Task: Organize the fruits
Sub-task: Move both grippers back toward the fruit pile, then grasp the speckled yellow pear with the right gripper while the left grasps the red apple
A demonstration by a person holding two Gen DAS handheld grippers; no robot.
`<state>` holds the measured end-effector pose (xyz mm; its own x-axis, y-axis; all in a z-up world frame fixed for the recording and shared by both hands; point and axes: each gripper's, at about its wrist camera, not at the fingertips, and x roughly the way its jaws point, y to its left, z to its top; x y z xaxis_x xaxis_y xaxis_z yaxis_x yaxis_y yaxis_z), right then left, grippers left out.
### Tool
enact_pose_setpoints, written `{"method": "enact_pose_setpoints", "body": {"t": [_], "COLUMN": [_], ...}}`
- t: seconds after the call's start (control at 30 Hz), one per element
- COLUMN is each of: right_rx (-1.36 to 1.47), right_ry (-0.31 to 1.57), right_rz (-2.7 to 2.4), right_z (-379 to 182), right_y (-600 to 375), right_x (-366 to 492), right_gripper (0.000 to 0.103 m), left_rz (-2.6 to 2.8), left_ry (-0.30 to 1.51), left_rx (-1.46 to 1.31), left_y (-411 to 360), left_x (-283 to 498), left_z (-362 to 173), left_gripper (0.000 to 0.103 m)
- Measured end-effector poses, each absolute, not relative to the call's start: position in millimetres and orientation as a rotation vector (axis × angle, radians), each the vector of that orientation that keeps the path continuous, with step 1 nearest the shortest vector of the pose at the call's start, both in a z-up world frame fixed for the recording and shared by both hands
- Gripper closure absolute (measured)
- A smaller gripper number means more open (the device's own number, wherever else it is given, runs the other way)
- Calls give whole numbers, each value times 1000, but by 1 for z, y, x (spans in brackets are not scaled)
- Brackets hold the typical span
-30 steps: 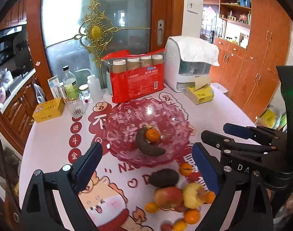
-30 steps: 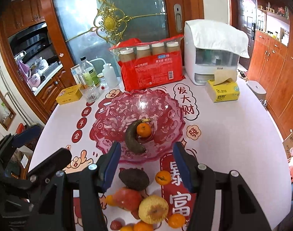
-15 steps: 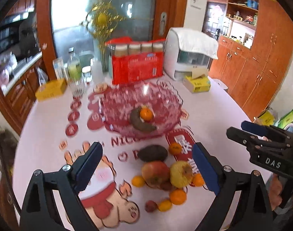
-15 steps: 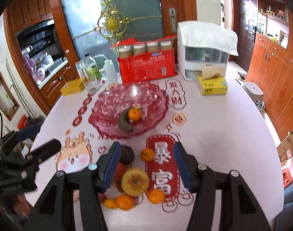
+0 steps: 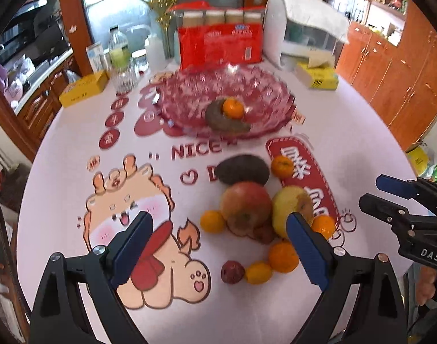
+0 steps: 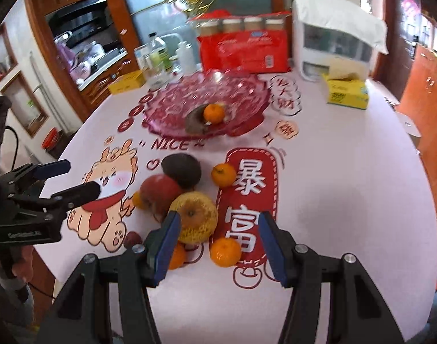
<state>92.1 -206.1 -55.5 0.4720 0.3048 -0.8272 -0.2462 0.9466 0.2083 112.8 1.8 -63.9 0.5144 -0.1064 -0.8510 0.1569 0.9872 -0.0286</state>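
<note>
A pink glass fruit bowl (image 5: 189,91) (image 6: 241,94) holds a dark banana (image 5: 224,121) and a tangerine (image 5: 232,108) (image 6: 213,113). Loose fruit lies in front of it: an avocado (image 5: 243,169) (image 6: 181,169), a red apple (image 5: 245,205) (image 6: 159,190), a yellow pear in netting (image 5: 291,205) (image 6: 197,215), several tangerines (image 5: 282,166) (image 6: 224,251) and a small red date (image 5: 232,271). My left gripper (image 5: 218,246) is open and empty above the near fruit. My right gripper (image 6: 218,243) is open and empty, its fingers either side of a tangerine, apart from it.
At the back stand a red pack of cups (image 5: 220,41), a white appliance (image 5: 304,37), a yellow tissue box (image 5: 319,77), bottles (image 5: 119,57) and a yellow box (image 5: 83,91). The round table (image 6: 347,172) carries a printed cloth. Wooden cabinets (image 5: 390,66) stand to the right.
Both grippers have drawn back from the bowl and lowered toward the loose fruit, which now sits closer between the fingers. Both stay open. No fruit has moved.
</note>
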Motion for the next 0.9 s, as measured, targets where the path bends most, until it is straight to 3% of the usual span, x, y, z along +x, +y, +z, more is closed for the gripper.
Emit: {"method": "enact_pose_setpoints", "body": {"t": [0.77,0.9], "right_rx": [162,181], "right_ry": [1178,1183], "right_rz": [360,356], "right_z": [-129,-136], "right_y": [-172,-167], "right_x": [116,120], "right_gripper": [42,37], "left_rz": [-312,-333], "left_ry": [1206,1220], "left_rx": [151,141], "left_y": [-21,-19], "left_x": [182,187], "left_z": [-131,-136], "left_gripper": [10,10]}}
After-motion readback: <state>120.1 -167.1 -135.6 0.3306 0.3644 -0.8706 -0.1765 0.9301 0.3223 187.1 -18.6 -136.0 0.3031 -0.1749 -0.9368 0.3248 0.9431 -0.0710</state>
